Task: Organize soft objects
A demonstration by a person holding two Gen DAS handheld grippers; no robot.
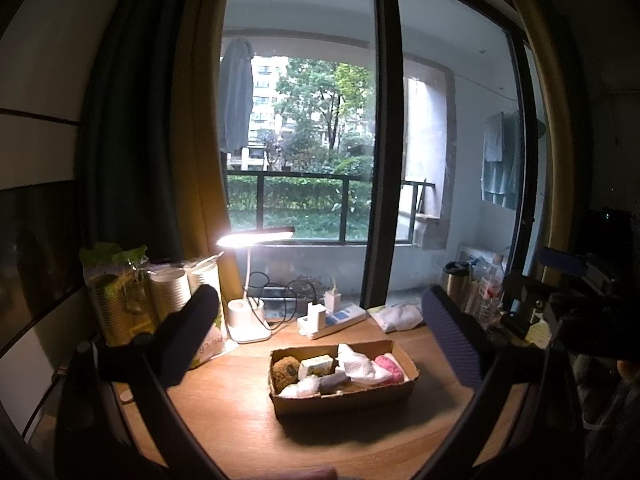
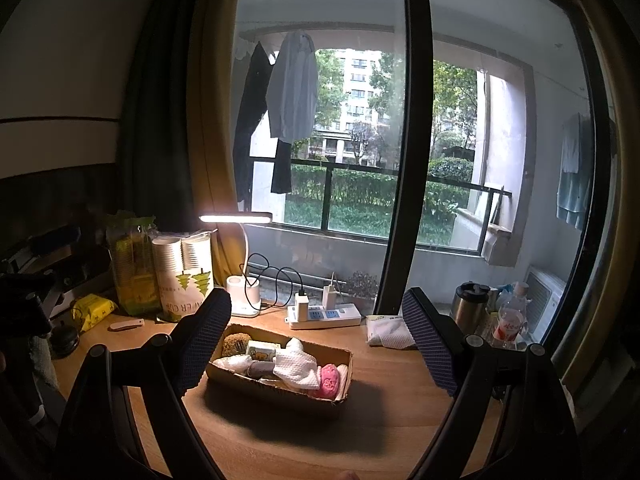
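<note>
The box (image 1: 344, 394) of soft things sits mid-desk (image 1: 240, 420), a white cloth (image 2: 296, 366) on top. My left gripper (image 1: 326, 336) and right gripper (image 2: 324, 344) both hang above it, spread wide, empty.

The box (image 1: 344, 394) is matt brown cardboard on a smooth wooden desk (image 1: 240, 412); a dimpled white cloth (image 1: 362, 364) lies inside; the flask (image 2: 468, 306), far right, is glossy metal.

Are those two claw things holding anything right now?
Nothing is held. The left gripper and right gripper both hang open above the cardboard box.
</note>
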